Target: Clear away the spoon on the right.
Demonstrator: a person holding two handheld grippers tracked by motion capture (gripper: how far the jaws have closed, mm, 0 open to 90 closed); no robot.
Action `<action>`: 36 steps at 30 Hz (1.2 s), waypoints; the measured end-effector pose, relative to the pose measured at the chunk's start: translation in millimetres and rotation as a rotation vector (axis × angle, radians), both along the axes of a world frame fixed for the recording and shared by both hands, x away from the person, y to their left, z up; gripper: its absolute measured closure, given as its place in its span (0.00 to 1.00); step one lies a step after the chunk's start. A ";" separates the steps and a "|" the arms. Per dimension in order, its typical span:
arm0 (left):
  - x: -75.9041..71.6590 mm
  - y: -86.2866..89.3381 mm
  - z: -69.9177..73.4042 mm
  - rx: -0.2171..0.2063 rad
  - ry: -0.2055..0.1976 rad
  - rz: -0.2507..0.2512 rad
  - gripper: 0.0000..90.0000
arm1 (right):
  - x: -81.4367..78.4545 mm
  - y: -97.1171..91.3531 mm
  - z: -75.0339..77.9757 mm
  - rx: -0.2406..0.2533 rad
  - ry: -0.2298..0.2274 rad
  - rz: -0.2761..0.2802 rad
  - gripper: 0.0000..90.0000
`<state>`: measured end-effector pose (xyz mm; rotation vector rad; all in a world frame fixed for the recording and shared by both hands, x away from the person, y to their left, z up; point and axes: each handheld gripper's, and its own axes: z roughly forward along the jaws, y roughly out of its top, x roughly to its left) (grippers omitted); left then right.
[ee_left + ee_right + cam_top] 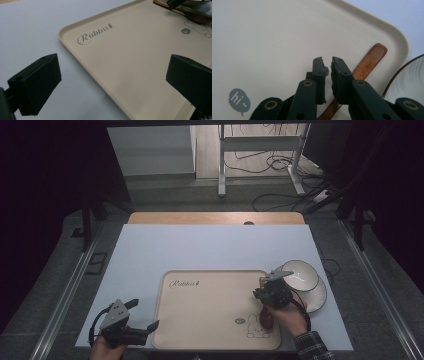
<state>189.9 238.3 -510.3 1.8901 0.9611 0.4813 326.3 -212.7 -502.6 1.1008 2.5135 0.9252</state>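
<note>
Spoon set down on the tray, jaws just clear of it

Now the wooden spoon lies flat inside the tray, along its right edge, handle toward the far right corner. The right gripper hovers over it with a narrow gap between the jaws, nothing pinched, likely a release. Bowls sit just off that edge. The left gripper, jaws wide apart, waits at the near left corner.
</note>
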 end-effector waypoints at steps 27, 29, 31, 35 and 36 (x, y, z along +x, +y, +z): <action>0.3 -0.2 0.0 0.001 0.002 0.005 0.00 | -13.7 -2.0 12.8 0.021 -0.033 0.019 0.71; 0.3 -0.2 0.0 0.002 0.002 0.005 0.00 | -14.7 -2.4 13.5 0.026 -0.036 0.018 0.70; 0.3 -0.3 0.0 0.002 0.002 0.004 0.00 | -16.0 -3.3 14.3 0.026 -0.036 0.021 0.69; 0.4 -0.3 0.0 0.002 0.003 0.004 0.00 | -18.8 -5.0 15.4 0.030 -0.041 0.020 0.66; 0.4 -0.4 0.0 0.003 0.003 0.004 0.00 | -19.5 -5.4 15.6 0.031 -0.044 0.020 0.66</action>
